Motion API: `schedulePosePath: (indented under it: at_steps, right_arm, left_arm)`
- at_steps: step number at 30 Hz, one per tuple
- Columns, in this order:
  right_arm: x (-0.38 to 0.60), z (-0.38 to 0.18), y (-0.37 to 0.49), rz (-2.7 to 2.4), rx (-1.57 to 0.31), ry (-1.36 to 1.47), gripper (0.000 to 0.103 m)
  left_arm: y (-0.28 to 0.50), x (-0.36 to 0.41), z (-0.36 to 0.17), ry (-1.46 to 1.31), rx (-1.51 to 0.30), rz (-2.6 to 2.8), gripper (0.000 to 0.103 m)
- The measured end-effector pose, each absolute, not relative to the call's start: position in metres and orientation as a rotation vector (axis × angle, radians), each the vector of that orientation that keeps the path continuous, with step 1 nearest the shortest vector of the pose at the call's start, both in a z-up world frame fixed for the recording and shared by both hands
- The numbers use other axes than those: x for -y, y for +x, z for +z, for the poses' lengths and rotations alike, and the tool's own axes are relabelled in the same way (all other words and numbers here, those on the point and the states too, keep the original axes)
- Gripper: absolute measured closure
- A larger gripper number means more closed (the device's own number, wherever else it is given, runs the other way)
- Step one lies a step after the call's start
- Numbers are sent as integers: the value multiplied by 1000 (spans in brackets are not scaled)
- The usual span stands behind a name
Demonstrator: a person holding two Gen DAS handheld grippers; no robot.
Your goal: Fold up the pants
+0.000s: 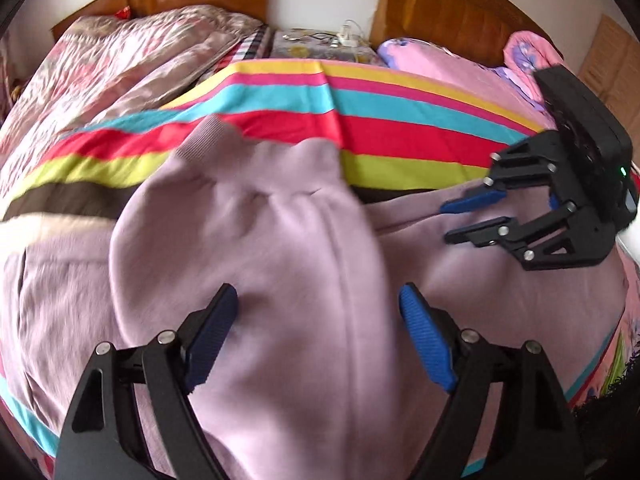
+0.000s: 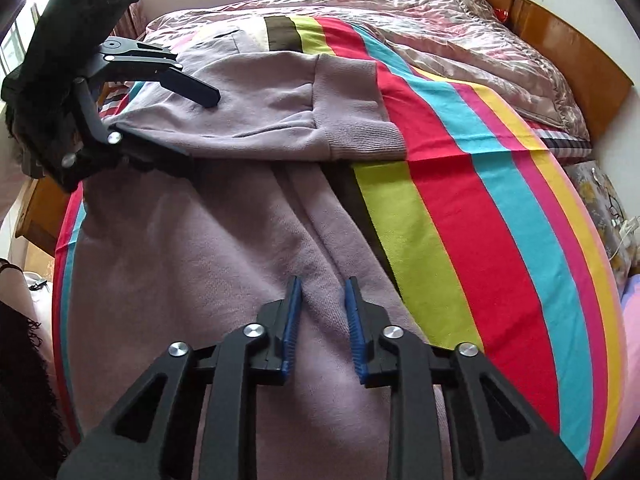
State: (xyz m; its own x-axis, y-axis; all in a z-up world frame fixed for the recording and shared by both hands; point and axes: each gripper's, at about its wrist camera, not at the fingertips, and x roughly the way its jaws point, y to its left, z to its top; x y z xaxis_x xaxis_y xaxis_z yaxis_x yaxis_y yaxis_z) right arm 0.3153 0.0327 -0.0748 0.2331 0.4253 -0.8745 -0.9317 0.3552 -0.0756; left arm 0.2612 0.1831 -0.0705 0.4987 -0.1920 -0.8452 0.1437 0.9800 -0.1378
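Lilac sweatpants lie on a striped sheet, with one part folded over the other. Their ribbed cuffs end on the red stripe. My left gripper is open wide and points down at the folded-over part, cloth lying between its fingers. It shows at upper left in the right wrist view, straddling the folded edge. My right gripper has its jaws narrow and pinches a raised ridge of the pants near their edge. In the left wrist view it comes in from the right, tips on the cloth.
The striped sheet covers the bed. A pink satin quilt is heaped at the far side, and a pink pillow lies by the wooden headboard. A bedside stand holds cables. A person's dark sleeve is at the left edge.
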Motion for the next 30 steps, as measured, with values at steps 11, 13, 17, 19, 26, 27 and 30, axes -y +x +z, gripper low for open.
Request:
schedulePosePath:
  at_steps: [11, 13, 17, 19, 26, 27, 30]
  right_arm:
    - [-29, -33, 288, 862, -627, -738, 99]
    - [-32, -36, 296, 846, -634, -752, 99]
    - [-39, -77, 320, 828, -735, -756, 98]
    - [-37, -81, 323, 842, -743, -703, 94]
    - [22, -35, 335, 886, -780, -453, 60]
    - [33, -34, 340, 846, -784, -446, 60]
    - [63, -40, 352, 788, -842, -407, 60]
  left_arm:
    - [247, -195, -39, -91, -879, -152, 96]
    - [245, -201, -29, -106, -844, -122, 96]
    - [253, -220, -41, -142, -871, -6, 96]
    - [253, -228, -50, -164, -896, 25, 95]
    - [222, -249, -52, -233, -867, 44, 76]
    - [219, -252, -51, -248, -860, 47, 69]
    - [209, -258, -50, -308, -837, 49, 61]
